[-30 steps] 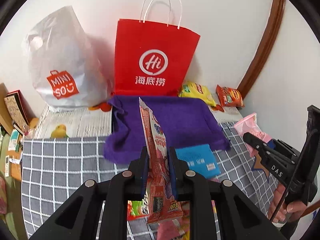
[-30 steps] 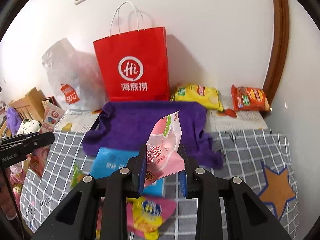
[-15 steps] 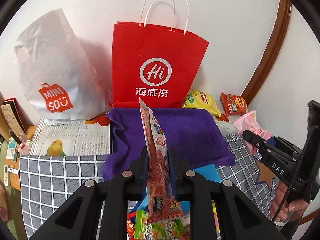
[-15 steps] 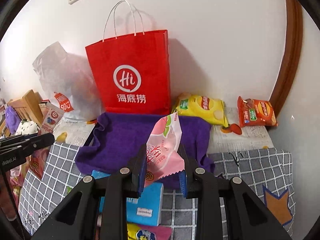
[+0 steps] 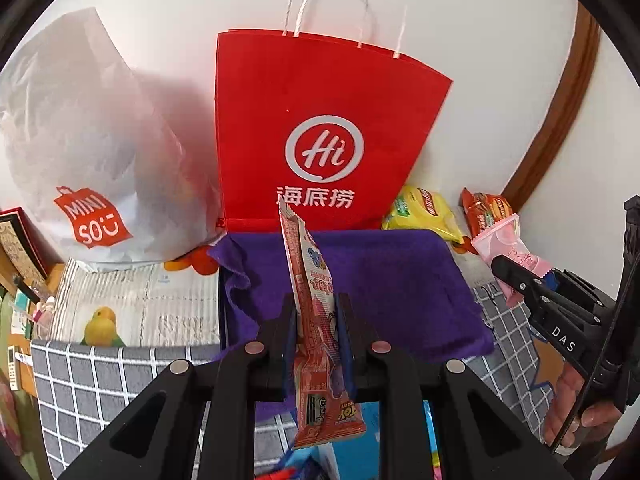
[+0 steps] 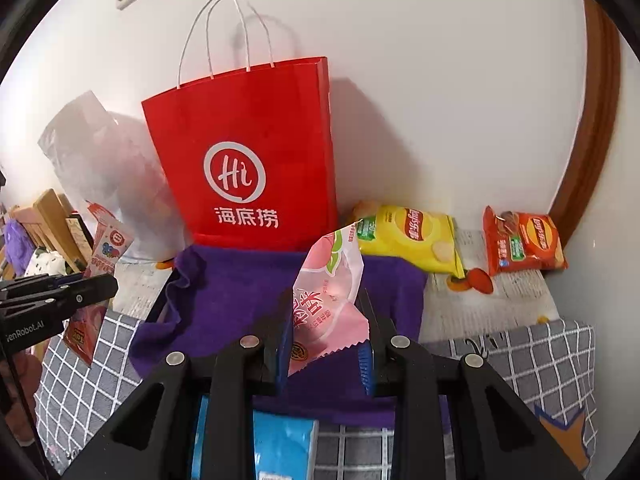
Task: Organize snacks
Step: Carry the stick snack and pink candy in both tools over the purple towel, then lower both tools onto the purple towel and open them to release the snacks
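My left gripper (image 5: 316,320) is shut on a long red snack packet (image 5: 316,320) that stands upright between its pads, above the purple cloth (image 5: 392,280). My right gripper (image 6: 324,320) is shut on a pink peach-print snack packet (image 6: 328,304), also over the purple cloth (image 6: 240,292). In the left wrist view the right gripper (image 5: 508,276) with its pink packet (image 5: 504,244) shows at the right edge. The right wrist view has the left gripper (image 6: 100,288) and its red packet (image 6: 102,256) at the left edge. A red paper bag (image 5: 320,140) stands upright behind the cloth.
A white plastic bag (image 5: 80,160) leans on the wall left of the red bag (image 6: 248,152). Yellow (image 6: 412,236) and orange (image 6: 524,244) chip bags lie at the back right. A blue packet (image 6: 280,448) lies on the checked cover (image 6: 520,360) below the right gripper. A hand (image 5: 572,404) holds the right gripper.
Both grippers have moved forward toward the red bag and purple cloth, each keeping its packet. The bags look larger and the blue packet has slid under the fingers.
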`<state>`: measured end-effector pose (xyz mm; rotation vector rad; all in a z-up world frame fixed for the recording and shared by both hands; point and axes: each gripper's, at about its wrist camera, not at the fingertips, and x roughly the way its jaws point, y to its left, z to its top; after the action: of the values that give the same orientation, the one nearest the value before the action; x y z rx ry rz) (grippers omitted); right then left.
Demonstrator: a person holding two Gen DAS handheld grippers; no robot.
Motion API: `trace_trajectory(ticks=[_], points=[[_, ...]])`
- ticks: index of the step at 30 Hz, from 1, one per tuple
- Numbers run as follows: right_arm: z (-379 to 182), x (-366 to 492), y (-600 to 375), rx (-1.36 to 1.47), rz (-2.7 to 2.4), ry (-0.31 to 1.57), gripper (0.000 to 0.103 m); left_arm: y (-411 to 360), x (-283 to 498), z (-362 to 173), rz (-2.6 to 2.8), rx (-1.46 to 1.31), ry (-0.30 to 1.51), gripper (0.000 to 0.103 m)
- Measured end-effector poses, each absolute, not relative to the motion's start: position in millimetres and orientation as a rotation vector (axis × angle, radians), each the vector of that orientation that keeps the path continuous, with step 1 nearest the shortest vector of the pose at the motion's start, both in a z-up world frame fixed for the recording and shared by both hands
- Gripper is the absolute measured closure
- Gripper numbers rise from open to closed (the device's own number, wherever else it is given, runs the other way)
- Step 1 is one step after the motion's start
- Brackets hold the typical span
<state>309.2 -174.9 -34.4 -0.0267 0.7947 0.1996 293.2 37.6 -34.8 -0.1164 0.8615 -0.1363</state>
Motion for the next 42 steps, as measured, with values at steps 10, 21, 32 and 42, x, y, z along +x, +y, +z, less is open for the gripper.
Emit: trace_trajectory(ticks=[10, 21, 32, 42], points=[[-56.1, 346.7, -178.1, -0.037, 0.190, 0.805, 0.075, 50.0, 332.3, -48.9, -0.103, -0.123, 0.882, 0.085], [-93.8, 368.1, -192.1, -0.045, 0.186, 0.867, 0.075, 58.5, 361.4, -98.2, -0.104, -0.146, 0.976, 0.085], [-132.1, 381.7, -185.8, -0.089, 0.207, 0.978, 0.075, 55.9, 369.4, -129.5, -0.089, -0.131, 1.056, 0.085], [-153.6, 390.7, -186.2, -0.074, 0.222, 1.059, 0.075, 50.2, 377.1, -143.7, -0.085, -0.119, 1.087, 0.085]])
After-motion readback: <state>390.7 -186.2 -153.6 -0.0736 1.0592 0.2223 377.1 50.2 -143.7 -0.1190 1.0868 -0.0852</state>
